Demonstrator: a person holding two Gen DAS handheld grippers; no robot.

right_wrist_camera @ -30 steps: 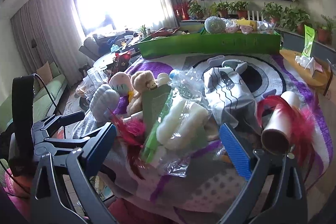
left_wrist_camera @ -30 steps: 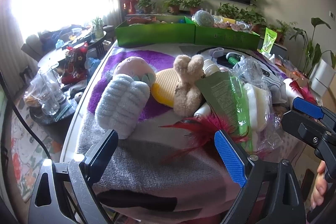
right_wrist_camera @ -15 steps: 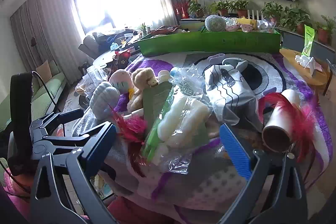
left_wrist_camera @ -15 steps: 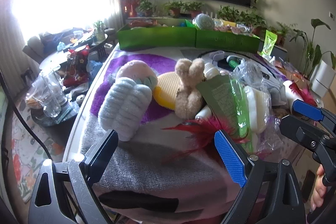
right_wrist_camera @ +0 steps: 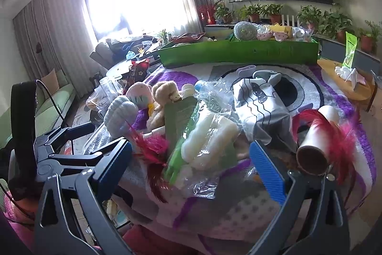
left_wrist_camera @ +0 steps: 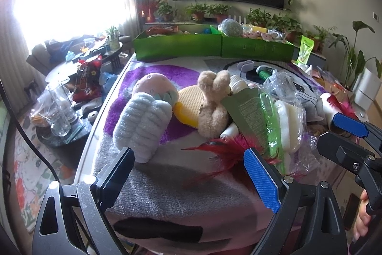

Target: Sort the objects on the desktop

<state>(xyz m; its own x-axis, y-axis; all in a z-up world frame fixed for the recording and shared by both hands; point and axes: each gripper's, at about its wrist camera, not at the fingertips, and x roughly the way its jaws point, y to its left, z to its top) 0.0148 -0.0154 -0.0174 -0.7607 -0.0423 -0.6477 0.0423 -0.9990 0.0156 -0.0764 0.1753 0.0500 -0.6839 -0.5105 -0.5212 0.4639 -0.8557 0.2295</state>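
Left claw point(left_wrist_camera: 188, 173) and right claw point(right_wrist_camera: 191, 166) both gape empty at surface point(left_wrist_camera: 152, 185) near edge; toy pile point(left_wrist_camera: 212, 104) ahead.

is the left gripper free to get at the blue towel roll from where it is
Probably yes. The left gripper is open and empty, and the blue towel roll lies just ahead of its left finger at the pile's near edge, with nothing on top of it.
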